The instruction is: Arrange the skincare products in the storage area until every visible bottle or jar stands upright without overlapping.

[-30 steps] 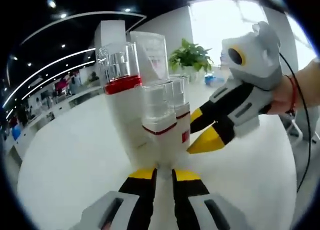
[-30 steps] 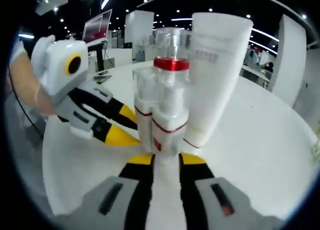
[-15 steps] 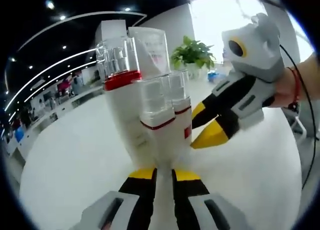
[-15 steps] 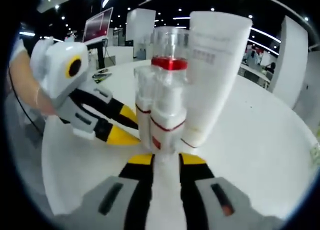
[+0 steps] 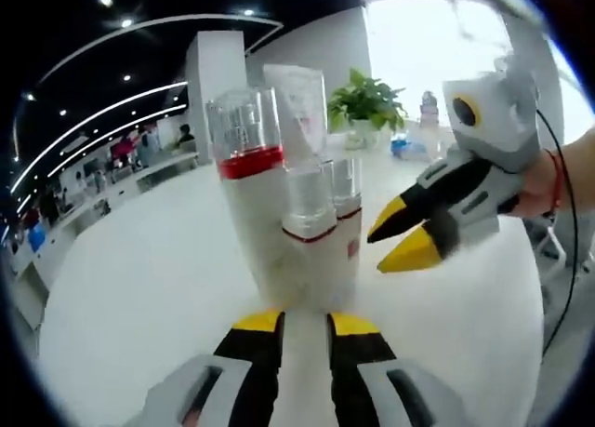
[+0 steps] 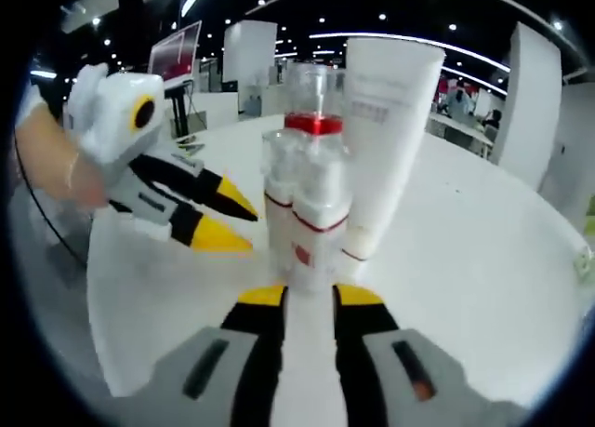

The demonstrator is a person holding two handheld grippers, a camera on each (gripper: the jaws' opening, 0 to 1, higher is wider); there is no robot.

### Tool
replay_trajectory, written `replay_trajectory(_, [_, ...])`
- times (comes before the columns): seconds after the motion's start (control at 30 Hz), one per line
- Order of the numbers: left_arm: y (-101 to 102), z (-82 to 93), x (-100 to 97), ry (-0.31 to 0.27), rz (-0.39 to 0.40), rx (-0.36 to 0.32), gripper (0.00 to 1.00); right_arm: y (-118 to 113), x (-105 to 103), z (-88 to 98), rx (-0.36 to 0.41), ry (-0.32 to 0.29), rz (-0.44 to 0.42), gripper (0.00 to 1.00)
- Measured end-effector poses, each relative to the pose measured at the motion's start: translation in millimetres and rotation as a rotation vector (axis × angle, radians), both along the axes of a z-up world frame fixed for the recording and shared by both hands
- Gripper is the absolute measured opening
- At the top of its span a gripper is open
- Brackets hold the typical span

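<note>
Your left gripper (image 5: 305, 323) sits with jaws parted and empty; just beyond its tips the small bottles (image 5: 321, 246) stand upright on the white table (image 5: 139, 297), the tall bottle (image 5: 249, 180) and tube (image 5: 296, 101) behind; your right gripper (image 6: 307, 297) likewise released

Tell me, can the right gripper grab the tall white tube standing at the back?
Probably not straight on. From the right gripper, two small white bottles with clear caps stand in front of the tall white tube; going round their side looks free.
</note>
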State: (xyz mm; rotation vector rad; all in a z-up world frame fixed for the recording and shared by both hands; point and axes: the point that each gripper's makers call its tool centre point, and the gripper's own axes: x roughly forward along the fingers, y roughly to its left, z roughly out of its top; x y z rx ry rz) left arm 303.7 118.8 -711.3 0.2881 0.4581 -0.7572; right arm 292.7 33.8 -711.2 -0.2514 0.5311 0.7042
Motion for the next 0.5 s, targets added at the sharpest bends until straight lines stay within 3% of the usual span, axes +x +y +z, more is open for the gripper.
replay_trajectory(0.1, [21,20.7,-9.8,0.006,0.004,-0.008,0.23,8,-18,15.9,0.103,-0.017,-0.014,0.20])
replay_trajectory(0.27, [60,60.6,-30.6,-0.019,0.038,-0.055,0.24,27,-44,40.3,0.156,-0.044,0.018,0.21])
replay_trajectory(0.37, [86,82.0,-43.8,-0.049,0.105,-0.088,0.24,36,-51,60.5,0.196,-0.072,0.017,0.21])
replay_trajectory(0.5, [125,98.2,-65.2,-0.112,0.201,-0.064,0.24,52,-57,90.5,0.255,-0.076,-0.021,0.21])
